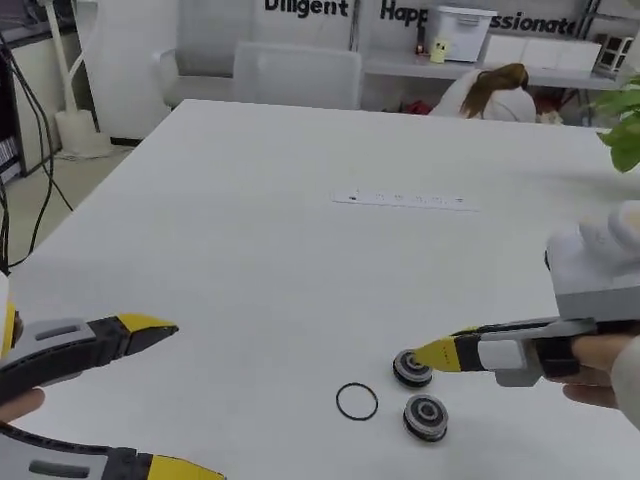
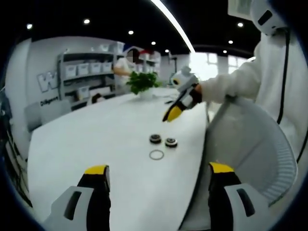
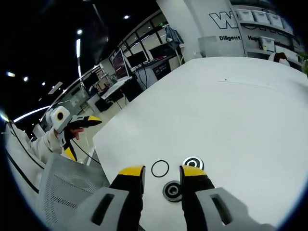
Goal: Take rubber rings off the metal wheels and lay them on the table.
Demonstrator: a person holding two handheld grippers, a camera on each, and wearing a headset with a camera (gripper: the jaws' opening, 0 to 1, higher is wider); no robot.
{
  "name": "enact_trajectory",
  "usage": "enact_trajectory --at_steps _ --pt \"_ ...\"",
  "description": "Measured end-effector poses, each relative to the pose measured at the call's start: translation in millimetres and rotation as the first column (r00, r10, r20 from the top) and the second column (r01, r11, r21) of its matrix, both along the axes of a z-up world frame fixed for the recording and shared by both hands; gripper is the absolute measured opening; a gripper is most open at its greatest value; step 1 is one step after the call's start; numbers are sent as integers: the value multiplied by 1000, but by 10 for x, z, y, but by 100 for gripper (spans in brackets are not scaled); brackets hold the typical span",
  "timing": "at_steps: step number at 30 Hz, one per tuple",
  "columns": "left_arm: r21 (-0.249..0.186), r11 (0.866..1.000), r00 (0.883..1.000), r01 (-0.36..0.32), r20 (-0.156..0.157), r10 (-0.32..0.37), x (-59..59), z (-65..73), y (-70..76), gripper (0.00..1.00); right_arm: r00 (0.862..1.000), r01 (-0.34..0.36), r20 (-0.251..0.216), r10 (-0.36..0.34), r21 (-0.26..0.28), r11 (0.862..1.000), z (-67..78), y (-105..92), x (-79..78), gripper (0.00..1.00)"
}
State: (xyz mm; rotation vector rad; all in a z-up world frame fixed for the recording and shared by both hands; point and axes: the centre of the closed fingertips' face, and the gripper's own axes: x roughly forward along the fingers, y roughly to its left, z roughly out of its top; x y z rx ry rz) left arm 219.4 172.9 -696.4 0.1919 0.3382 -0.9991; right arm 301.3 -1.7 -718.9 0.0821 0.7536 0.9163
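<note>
**Ring removal under way at the bench.** A rubber ring point(image 1: 357, 401) lies flat on the white counter point(image 1: 250, 230), near two metal wheels but touching neither. The near wheel point(image 1: 426, 416) and the far wheel point(image 1: 411, 368) sit close together. Both wheels show dark rims, judged to be rings not yet taken off, though the detail is too fine to be sure. The right claw point(image 1: 432, 354) hovers with its yellow tip lined up on the far wheel in the head view. The left gripper view shows it raised clear of the counter. In the right gripper view its jaws stand apart and released, with nothing between them, and look down on the ring and wheels, a posture suited to closing on a wheel's rim. The left claw point(image 1: 190, 398) is held well apart at the near left, its jaws spread wide and empty, probably ready to steady a wheel while the other claw peels. Laying the ring beside the wheels keeps finished work apart from them and within reach. No tray or bin stands by the work. The white box point(image 1: 460, 30) on the shelf point(image 1: 400, 65) beyond does not show its contents.
</note>
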Motion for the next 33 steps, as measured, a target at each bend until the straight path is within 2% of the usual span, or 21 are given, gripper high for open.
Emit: enact_trajectory --at_steps 6,11,18,23,29,33 --pt "10 999 999 42 9 -42 8 9 -105 85 998 50 29 -51 18 999 62 -209 -37 30" --pt "20 998 998 60 23 -61 48 73 -182 85 996 67 48 -68 33 997 115 -299 -68 31" --pt "26 998 997 63 48 -64 128 179 -324 85 996 52 75 -56 48 997 168 -390 -125 33" --pt "29 997 996 65 54 -67 180 223 -438 85 995 44 91 -49 64 997 245 -489 -175 33" --pt "29 997 995 67 68 -69 241 308 -566 85 993 36 108 -43 72 997 323 -641 -168 34" --pt "32 997 995 69 76 -71 263 360 -645 84 993 24 111 -32 78 997 319 -681 -167 34"
